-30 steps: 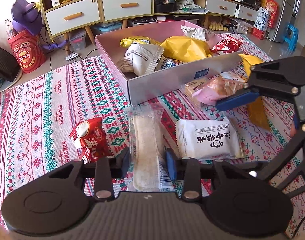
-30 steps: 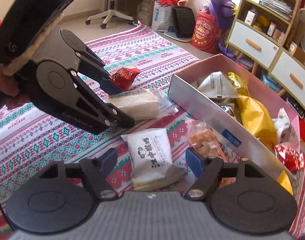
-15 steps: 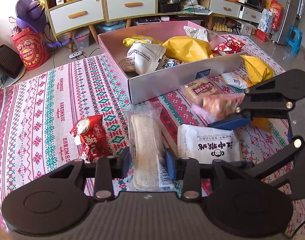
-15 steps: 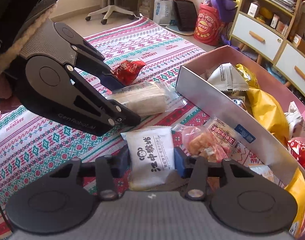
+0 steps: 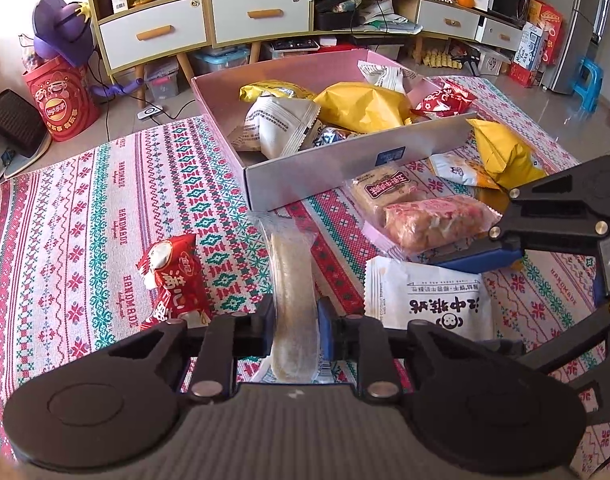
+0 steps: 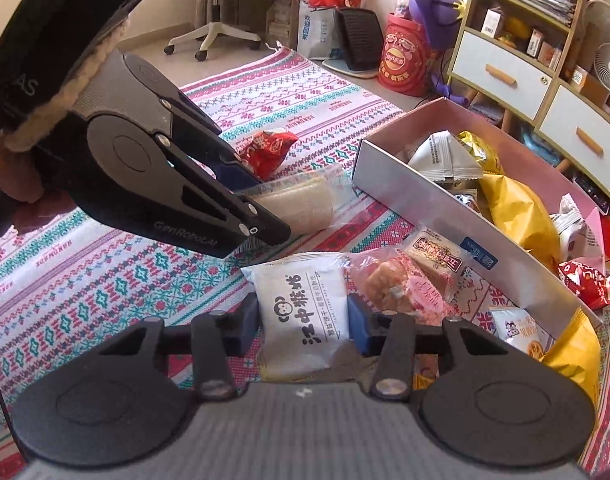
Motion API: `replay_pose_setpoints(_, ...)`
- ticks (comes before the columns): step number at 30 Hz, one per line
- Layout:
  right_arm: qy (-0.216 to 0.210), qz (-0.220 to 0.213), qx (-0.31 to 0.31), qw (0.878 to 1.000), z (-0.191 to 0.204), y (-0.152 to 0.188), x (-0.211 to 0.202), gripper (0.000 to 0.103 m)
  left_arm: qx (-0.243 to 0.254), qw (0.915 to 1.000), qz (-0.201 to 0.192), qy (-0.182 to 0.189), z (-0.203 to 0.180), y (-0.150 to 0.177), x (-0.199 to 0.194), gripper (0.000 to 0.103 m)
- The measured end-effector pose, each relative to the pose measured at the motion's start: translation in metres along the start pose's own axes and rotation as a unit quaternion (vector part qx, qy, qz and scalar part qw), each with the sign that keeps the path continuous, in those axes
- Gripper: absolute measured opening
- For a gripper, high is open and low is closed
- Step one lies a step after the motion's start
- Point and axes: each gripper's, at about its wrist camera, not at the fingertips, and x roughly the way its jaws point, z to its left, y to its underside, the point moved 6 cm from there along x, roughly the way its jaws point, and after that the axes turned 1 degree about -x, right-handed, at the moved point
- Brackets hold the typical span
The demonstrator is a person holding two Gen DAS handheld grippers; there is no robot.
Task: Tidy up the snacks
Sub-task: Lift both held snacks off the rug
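both tools have just clamped down: the left gripper [image 5: 295,326] jaws have been closing and now pinch the long clear-wrapped wafer pack [image 5: 293,280], which was lying flat and loose between them a second ago. the right gripper [image 6: 303,326], wide apart then, now squeezes the white biscuit pack [image 6: 301,312]. both packs still sit on the patterned mat [image 5: 105,220] just in front of the pink box [image 5: 345,168], so 2 lifts into it look next.
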Motion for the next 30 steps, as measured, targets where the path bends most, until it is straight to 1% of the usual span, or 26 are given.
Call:
replay_pose_setpoints(7, 0.005, -0.013, -0.002, 1.000, 0.005, -0.006, -0.012, 0.042, -0.001, 0.9999, -0.011, 0.005, -0.002, -0.002, -0.011, 0.024)
replay_pose_setpoints(9, 0.008, -0.018, 0.000, 1.000, 0.004, -0.009, -0.017, 0.042, -0.003, 0.9999, -0.016, 0.005, -0.002, -0.003, -0.015, 0.015)
replay_pose_setpoints(11, 0.009, -0.024, 0.003, 1.000, 0.003, -0.011, -0.021, 0.043, -0.007, 0.9997, -0.023, 0.008, -0.002, -0.006, -0.020, 0.008)
replay_pose_setpoints(13, 0.013, -0.029, 0.005, 0.999, 0.001, -0.014, -0.024, 0.042, -0.011, 0.9995, -0.027, 0.010, -0.002, -0.008, -0.023, 0.005)
replay_pose_setpoints(16, 0.018, -0.032, 0.013, 0.999, -0.004, -0.016, -0.026, 0.043, -0.014, 0.9996, -0.024, 0.010, -0.002, -0.009, -0.022, 0.005)
replay_pose_setpoints(18, 0.018, -0.031, 0.017, 0.999, -0.006, -0.016, -0.026, 0.043, -0.011, 0.9997, -0.017, 0.014, -0.003, -0.007, -0.019, 0.007)
replay_pose_setpoints(19, 0.018, -0.031, 0.018, 0.999, -0.007, -0.015, -0.026, 0.043, -0.011, 0.9998, -0.016, 0.009, -0.002, -0.006, -0.018, 0.012)
replay_pose_setpoints(20, 0.017, -0.029, 0.018, 0.999, -0.006, -0.013, -0.025, 0.043, -0.009, 0.9999, -0.013, 0.002, -0.002, -0.004, -0.016, 0.019)
replay_pose_setpoints(21, 0.018, -0.027, 0.019, 0.999, -0.006, -0.011, -0.024, 0.043, -0.006, 0.9999, -0.014, 0.000, -0.002, -0.003, -0.015, 0.024)
replay_pose_setpoints(22, 0.020, -0.024, 0.019, 0.999, -0.005, -0.008, -0.023, 0.043, -0.004, 0.9998, -0.017, -0.001, -0.001, -0.003, -0.015, 0.038)
replay_pose_setpoints(23, 0.021, -0.020, 0.018, 0.999, -0.005, -0.006, -0.022, 0.043, -0.004, 0.9998, -0.018, -0.003, -0.001, -0.003, -0.015, 0.049)
replay_pose_setpoints(25, 0.021, -0.016, 0.017, 1.000, -0.004, -0.001, -0.020, 0.043, -0.005, 0.9998, -0.017, -0.003, 0.000, -0.002, -0.013, 0.057)
replay_pose_setpoints(30, 0.020, -0.011, 0.020, 1.000, -0.005, 0.006, -0.019, 0.043, -0.014, 0.9997, 0.017, 0.013, -0.003, 0.003, 0.004, 0.059)
